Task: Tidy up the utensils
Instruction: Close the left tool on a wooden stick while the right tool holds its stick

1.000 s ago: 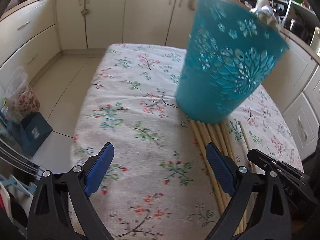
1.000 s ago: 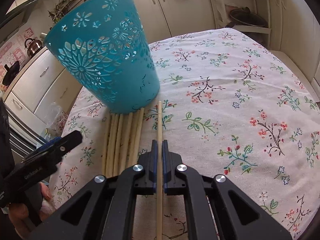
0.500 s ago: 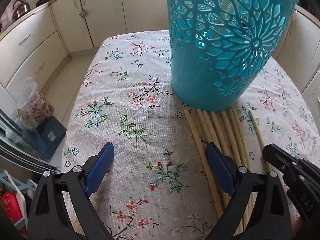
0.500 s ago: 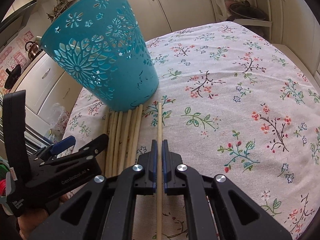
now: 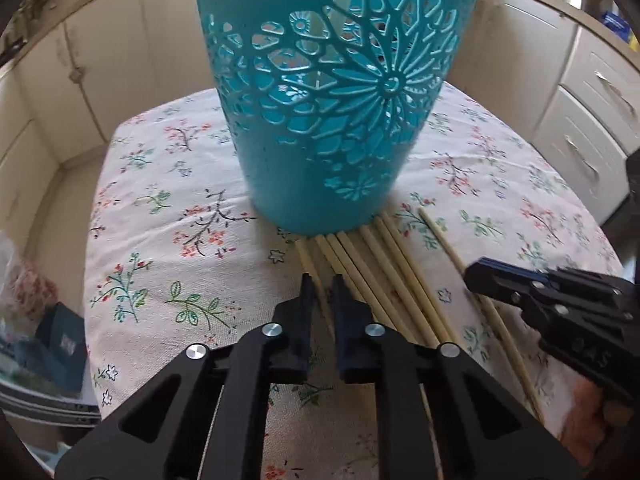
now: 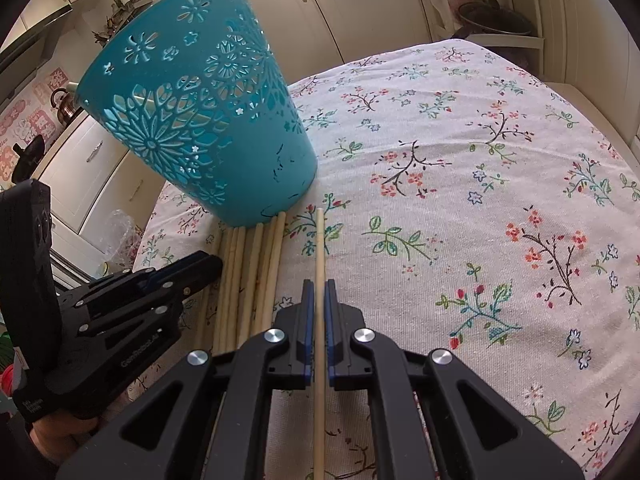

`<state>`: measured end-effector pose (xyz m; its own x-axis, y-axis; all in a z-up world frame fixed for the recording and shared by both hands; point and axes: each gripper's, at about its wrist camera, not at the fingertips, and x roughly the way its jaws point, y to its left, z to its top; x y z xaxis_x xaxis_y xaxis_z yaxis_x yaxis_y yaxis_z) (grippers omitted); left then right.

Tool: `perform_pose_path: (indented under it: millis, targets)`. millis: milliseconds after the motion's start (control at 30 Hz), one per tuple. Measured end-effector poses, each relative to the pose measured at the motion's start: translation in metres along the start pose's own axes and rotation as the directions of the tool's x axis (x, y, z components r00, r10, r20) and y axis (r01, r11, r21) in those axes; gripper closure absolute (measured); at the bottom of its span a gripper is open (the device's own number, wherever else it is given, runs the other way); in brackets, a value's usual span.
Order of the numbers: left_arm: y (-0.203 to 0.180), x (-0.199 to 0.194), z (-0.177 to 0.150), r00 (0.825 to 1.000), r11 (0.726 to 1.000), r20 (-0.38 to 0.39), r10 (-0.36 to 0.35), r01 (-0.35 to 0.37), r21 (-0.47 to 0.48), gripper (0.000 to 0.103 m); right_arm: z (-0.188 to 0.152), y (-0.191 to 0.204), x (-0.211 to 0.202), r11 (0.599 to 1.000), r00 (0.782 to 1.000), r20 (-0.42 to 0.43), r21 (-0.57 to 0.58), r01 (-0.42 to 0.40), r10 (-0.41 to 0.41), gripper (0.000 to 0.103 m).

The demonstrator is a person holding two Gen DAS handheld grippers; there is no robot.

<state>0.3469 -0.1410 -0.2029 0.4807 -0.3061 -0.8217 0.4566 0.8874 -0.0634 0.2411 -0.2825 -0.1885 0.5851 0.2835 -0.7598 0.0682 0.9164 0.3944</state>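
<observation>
The right gripper (image 6: 316, 300) pinched a single wooden stick (image 6: 319, 240) lying apart from the bundle of sticks (image 6: 248, 272). The left gripper (image 5: 320, 296) had nearly closed around the bundle's outermost stick. Both should lift level, then tip ends-first into the teal perforated basket (image 6: 208, 120) on the floral tablecloth (image 6: 480, 200).

L gripper (image 5: 321, 286) jaws nearly closed over leftmost stick (image 5: 316, 280); teal basket (image 5: 332, 92) just beyond; R gripper (image 5: 480, 276) at right.
</observation>
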Motion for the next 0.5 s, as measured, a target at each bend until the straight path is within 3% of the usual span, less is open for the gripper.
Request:
perform_pose_path:
  millis: [100, 267, 367, 500]
  targets:
    - [0.005, -0.003, -0.001, 0.999, 0.998, -0.032, -0.040, 0.041, 0.037, 0.098, 0.000, 0.000, 0.000, 1.000, 1.000, 0.000, -0.001, 0.001, -0.001, 0.097]
    - [0.011, -0.006, 0.001, 0.997, 0.999, -0.063, 0.036, -0.034, 0.024, 0.097, 0.003, 0.001, 0.002, 1.000, 1.000, 0.004, -0.013, 0.014, -0.014, 0.097]
    - [0.007, 0.000, 0.002, 0.994, 0.995, -0.057, 0.092, -0.090, 0.029, 0.091, 0.004, 0.004, 0.003, 0.999, 0.999, 0.010, -0.036, 0.036, -0.036, 0.097]
    - [0.003, 0.006, 0.009, 0.990, 0.991, -0.048, 0.136, -0.135, 0.015, 0.092, 0.006, 0.011, 0.007, 0.994, 0.998, 0.016, -0.080, 0.069, -0.068, 0.096]
